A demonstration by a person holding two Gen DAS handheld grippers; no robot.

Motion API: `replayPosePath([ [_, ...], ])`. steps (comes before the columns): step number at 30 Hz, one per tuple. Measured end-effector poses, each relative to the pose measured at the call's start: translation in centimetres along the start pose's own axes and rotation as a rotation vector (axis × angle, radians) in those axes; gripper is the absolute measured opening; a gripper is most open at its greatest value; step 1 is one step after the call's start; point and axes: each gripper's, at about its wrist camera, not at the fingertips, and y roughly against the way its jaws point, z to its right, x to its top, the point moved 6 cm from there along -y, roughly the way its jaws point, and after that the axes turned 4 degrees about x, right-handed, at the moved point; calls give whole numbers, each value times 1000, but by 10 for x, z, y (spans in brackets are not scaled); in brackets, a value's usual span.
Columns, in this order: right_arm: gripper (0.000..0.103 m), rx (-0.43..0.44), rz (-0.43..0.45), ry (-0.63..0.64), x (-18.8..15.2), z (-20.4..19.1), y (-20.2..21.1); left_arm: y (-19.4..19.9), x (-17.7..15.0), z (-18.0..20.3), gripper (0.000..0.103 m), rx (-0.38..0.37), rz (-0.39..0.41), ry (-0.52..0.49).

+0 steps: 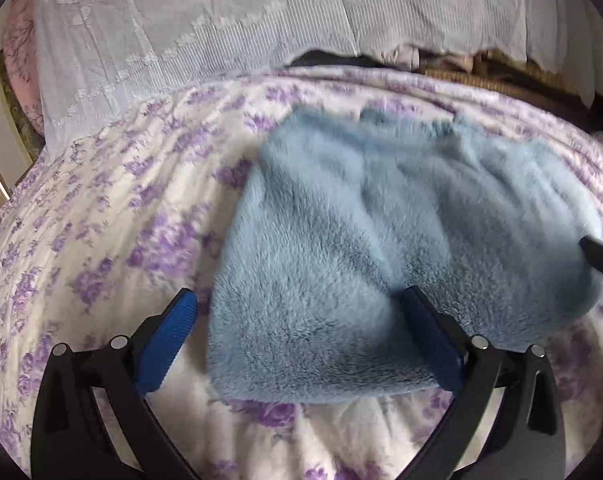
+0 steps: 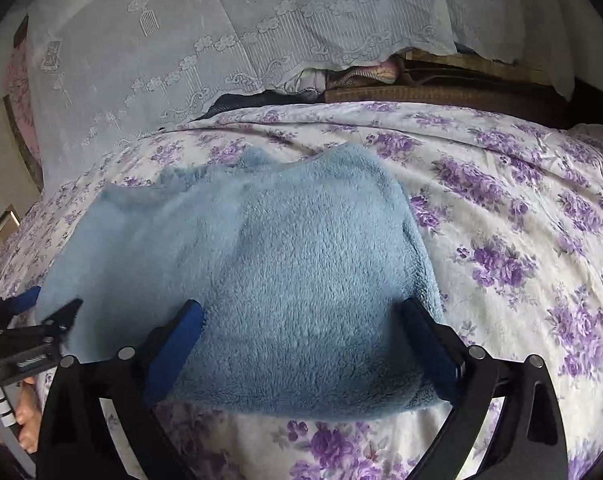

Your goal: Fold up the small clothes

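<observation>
Lying on a white quilted bedspread printed with purple roses, a fluffy pale-blue fleece garment is already folded into a thick, roughly rectangular bundle, its long axis running left to right. At its left end, the left gripper stands spread wide and released, one blue pad over the bedspread, the other over the fleece. At its right end, the right gripper is likewise wide apart, grasping nothing, both fingers above the near folded edge. Each gripper is about equally near its own end. A pale lace-patterned cloth hangs behind the bed.
</observation>
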Motion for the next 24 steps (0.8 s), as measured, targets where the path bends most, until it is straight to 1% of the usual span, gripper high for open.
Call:
replayPosePath([
  [2, 99, 9, 26, -14, -1, 1, 6, 5, 0, -5, 99, -7, 10, 25],
  [3, 99, 8, 67, -33, 0, 5, 16, 12, 0, -8, 99, 1, 30, 39],
  [5, 99, 15, 121, -75, 1, 12, 30, 20, -2, -10, 99, 20, 55, 40],
  [7, 99, 11, 141, -116, 0, 19, 36, 30, -4, -10, 99, 40, 79, 31],
  [9, 99, 40, 132, -184, -3, 29, 37, 38, -7, -8, 99, 52, 99, 23],
  [12, 99, 84, 100, -275, -11, 39, 36, 48, -9, -6, 99, 47, 120, 17],
  [16, 99, 134, 77, -373, -23, 46, 35, 58, -11, -2, 99, 51, 150, 6],
  [19, 99, 170, 60, -414, -30, 46, 35, 58, -10, 0, 99, 51, 153, -4],
  [22, 99, 181, 56, -405, -32, 39, 37, 56, -9, 0, 99, 45, 149, -9],
  [24, 99, 202, 38, -406, -35, 34, 35, 57, -9, 1, 99, 41, 149, -8],
])
